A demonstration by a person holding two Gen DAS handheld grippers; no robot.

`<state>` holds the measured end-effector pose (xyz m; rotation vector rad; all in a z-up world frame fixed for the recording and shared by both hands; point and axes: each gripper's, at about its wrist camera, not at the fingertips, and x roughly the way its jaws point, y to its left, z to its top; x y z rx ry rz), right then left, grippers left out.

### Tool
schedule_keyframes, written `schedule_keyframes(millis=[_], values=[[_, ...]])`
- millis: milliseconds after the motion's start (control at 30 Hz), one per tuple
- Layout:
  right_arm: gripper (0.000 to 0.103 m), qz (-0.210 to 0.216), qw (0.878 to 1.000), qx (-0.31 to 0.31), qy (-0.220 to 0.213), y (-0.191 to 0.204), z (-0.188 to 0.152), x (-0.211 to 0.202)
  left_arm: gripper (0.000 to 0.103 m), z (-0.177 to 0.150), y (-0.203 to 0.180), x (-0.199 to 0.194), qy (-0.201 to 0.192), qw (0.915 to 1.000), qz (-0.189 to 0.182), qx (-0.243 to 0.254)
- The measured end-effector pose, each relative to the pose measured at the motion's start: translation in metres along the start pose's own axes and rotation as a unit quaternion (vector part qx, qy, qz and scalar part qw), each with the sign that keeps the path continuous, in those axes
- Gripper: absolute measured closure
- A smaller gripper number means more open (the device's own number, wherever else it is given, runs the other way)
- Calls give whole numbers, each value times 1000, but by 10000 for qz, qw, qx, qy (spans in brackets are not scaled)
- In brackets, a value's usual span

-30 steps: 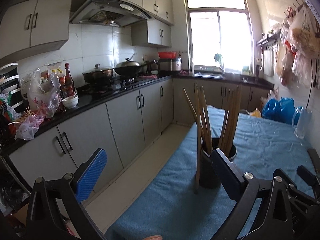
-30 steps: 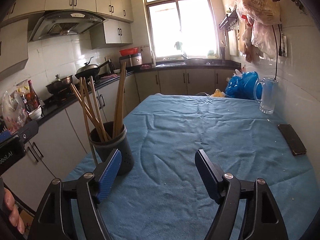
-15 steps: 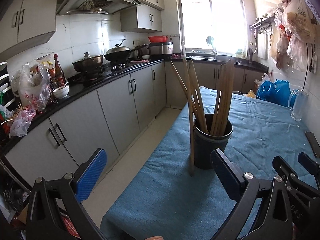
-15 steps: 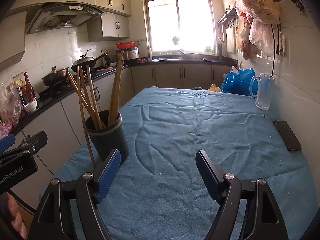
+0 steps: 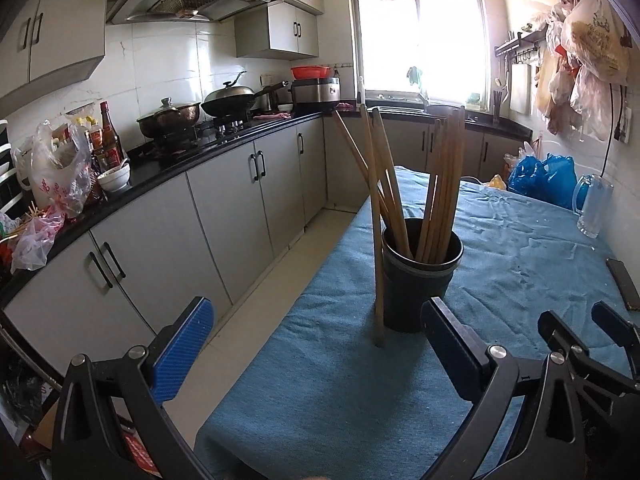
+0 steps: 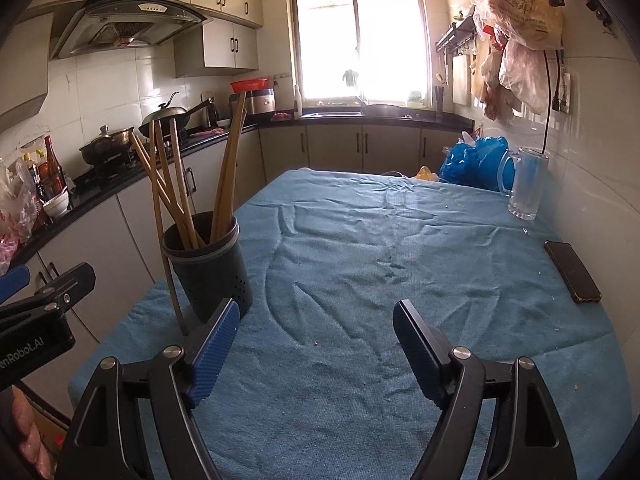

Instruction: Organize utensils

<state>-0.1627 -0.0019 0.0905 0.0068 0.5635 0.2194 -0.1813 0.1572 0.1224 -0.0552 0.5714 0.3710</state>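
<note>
Nearest, the left hand-held gripper [image 5: 316,344] and the right hand-held gripper [image 6: 316,342] both stand wide open, holding nothing. Farther, on the tabletop [image 6: 400,280], the dark holder [image 6: 208,264] carries chopsticks [image 6: 224,176]; one chopstick [image 5: 376,240] leans outside against it.

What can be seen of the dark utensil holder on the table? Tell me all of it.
The utensil holder is a dark, round cup, plastic by its look, with a lighter band below the rim and small holes low on its side. It stands upright on the blue tablecloth near the table's edge on the counter side. Long wooden chopsticks stand inside, fanned in two bunches. One stray chopstick stands outside, leaning against its wall, its tip on the cloth. No gripper touches it.
</note>
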Motion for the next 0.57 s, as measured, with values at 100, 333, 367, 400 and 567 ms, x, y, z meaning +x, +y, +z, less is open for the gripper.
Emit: schedule_keyframes(millis=[100, 333, 367, 400, 567], values=[[20, 6, 10000, -42, 22, 2, -1, 1, 0, -1, 1, 2, 26, 10000, -4, 11], [20, 23, 9999, -81, 59, 6, -2, 4, 0, -2, 5, 4, 94, 9999, 74, -72], [20, 25, 9999, -82, 62, 6, -2, 4, 0, -2, 6, 4, 95, 9999, 75, -109], [20, 26, 9999, -83, 59, 6, -2, 4, 0, -2, 6, 4, 95, 9999, 75, -122], [20, 30, 10000, -75, 8, 7, -2, 3, 0, -2, 7, 3, 105, 9998, 68, -129]])
